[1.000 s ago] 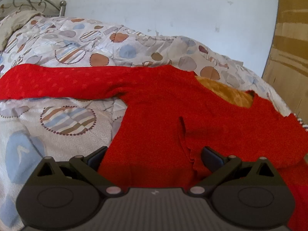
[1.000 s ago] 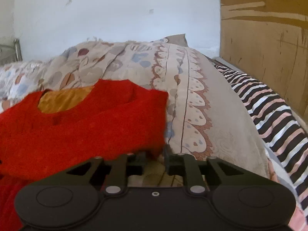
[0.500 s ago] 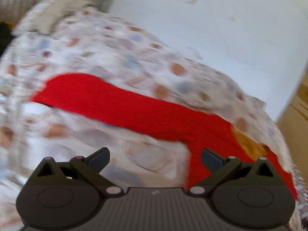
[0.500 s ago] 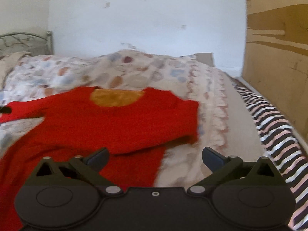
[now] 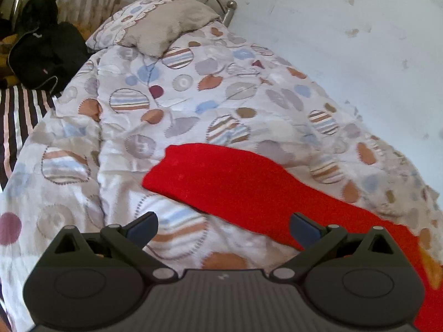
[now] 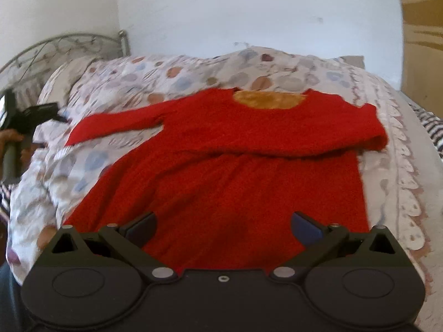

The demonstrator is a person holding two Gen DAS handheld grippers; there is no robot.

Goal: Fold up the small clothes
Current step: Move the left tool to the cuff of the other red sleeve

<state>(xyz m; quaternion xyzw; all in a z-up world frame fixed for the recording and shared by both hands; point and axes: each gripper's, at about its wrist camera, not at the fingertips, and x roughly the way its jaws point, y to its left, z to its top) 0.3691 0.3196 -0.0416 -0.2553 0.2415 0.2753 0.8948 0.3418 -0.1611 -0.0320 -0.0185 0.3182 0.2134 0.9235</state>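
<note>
Count, both views:
- red sweater (image 6: pixel 229 166): one, with one sleeve (image 5: pixel 221 177) stretched out; the other cannot be made out.
- gripper: two, the left gripper (image 5: pixel 223 228) and the right gripper (image 6: pixel 223 228).
- patterned duvet (image 5: pixel 193 96): one.
- pillow (image 5: pixel 166 25): one.
- black garment (image 5: pixel 47 44): one heap.
- bed, metal headboard (image 6: pixel 63 44): one.

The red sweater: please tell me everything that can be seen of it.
The red sweater is a fuzzy knit with long sleeves and an orange lining showing in its round neck. It lies flat on the patterned quilt, neck toward the wall. Its right sleeve is folded across the chest; its left sleeve lies stretched out over the quilt. Neither tongs touch it.
</note>
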